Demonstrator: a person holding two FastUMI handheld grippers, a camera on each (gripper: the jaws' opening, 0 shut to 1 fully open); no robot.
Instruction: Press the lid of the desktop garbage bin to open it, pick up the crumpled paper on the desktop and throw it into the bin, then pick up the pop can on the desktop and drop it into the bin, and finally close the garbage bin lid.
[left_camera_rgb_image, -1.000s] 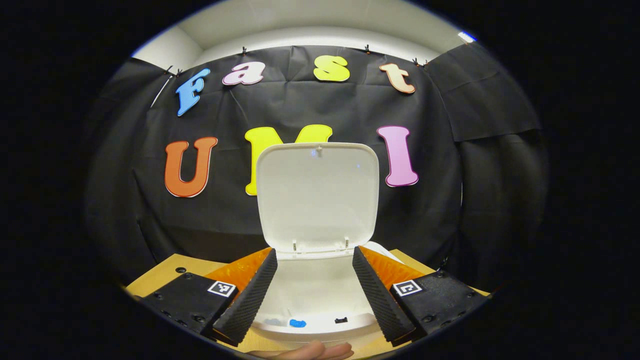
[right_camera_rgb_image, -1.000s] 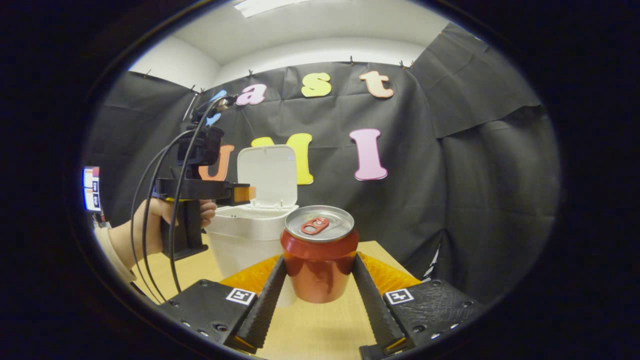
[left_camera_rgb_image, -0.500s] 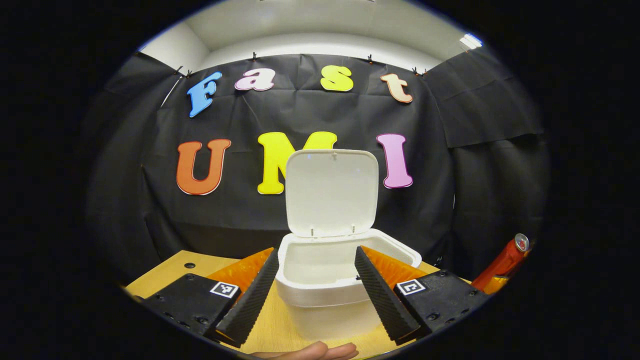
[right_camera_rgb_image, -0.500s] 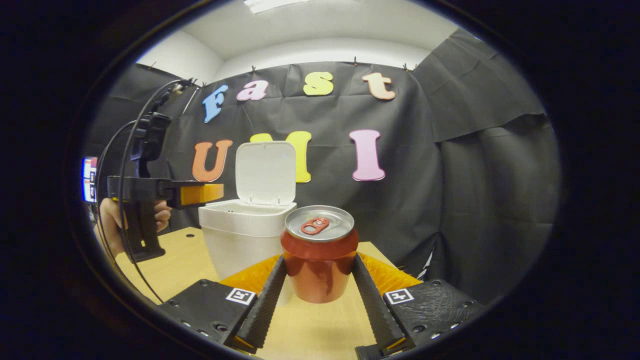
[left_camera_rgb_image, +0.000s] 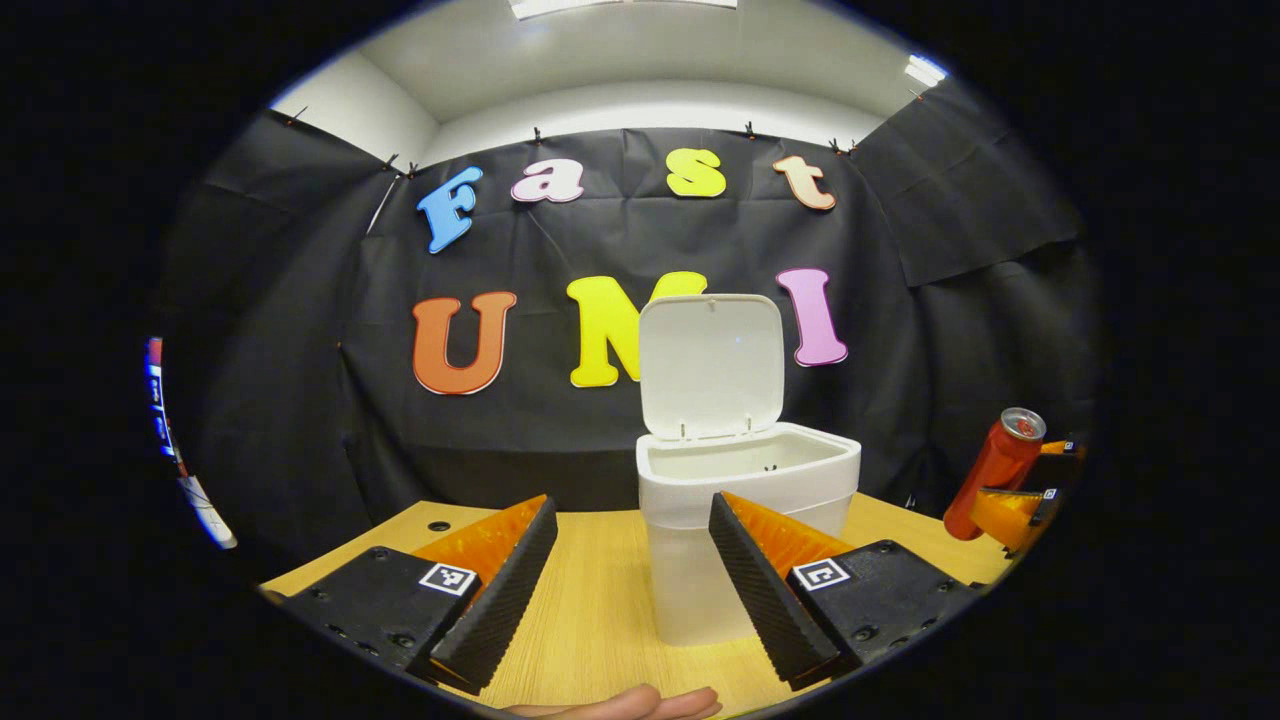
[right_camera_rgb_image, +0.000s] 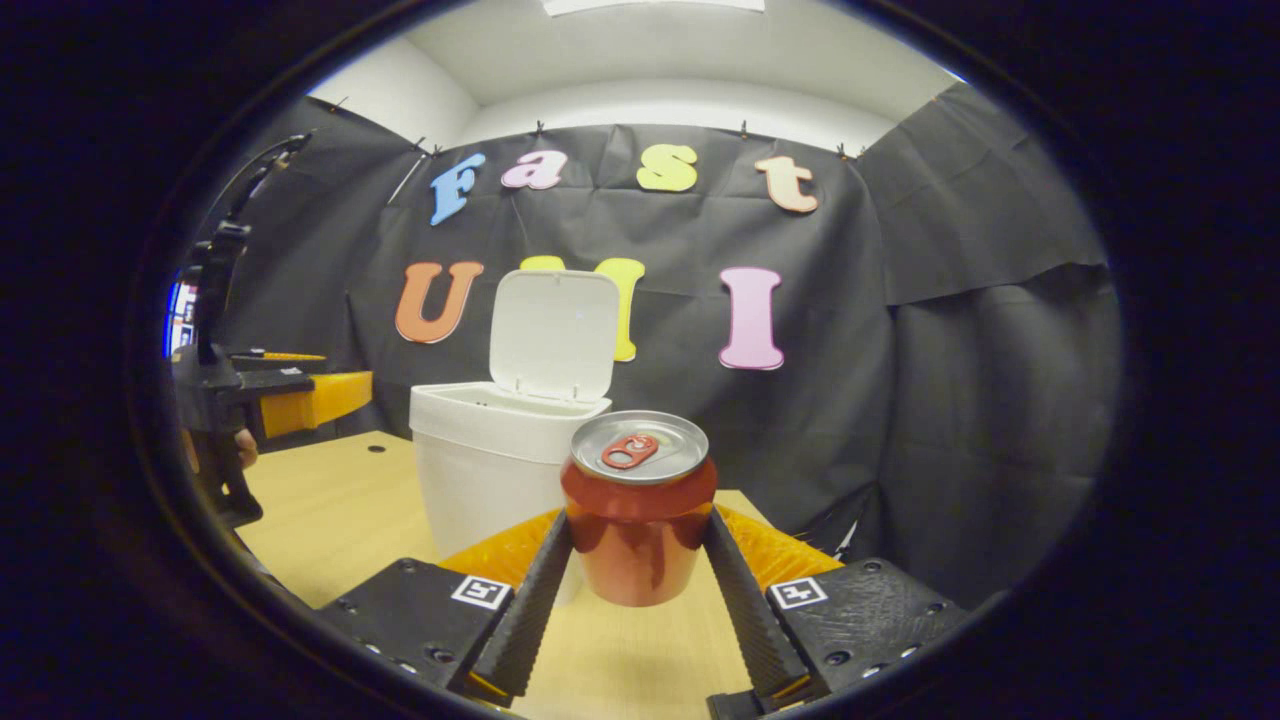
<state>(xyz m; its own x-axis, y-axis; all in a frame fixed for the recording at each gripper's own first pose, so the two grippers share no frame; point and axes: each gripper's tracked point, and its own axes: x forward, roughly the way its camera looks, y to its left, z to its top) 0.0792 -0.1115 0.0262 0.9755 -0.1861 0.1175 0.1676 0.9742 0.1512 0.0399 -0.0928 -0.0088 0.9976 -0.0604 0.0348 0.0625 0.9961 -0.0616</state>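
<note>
Right gripper (right_camera_rgb_image: 635, 600) pinches the pop can (right_camera_rgb_image: 638, 510) — both fingers pressing. Left gripper (left_camera_rgb_image: 625, 590) spread, empty — before the bin (left_camera_rgb_image: 745, 500), lid (left_camera_rgb_image: 710, 365) raised.

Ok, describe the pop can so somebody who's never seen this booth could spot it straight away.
Start at the wooden table in front of the black cloth wall, where a white bin stands with its lid up. Right of the bin, the right gripper holds the pop can between its fingers. It is the red cylinder with a silver top and red pull tab.
</note>
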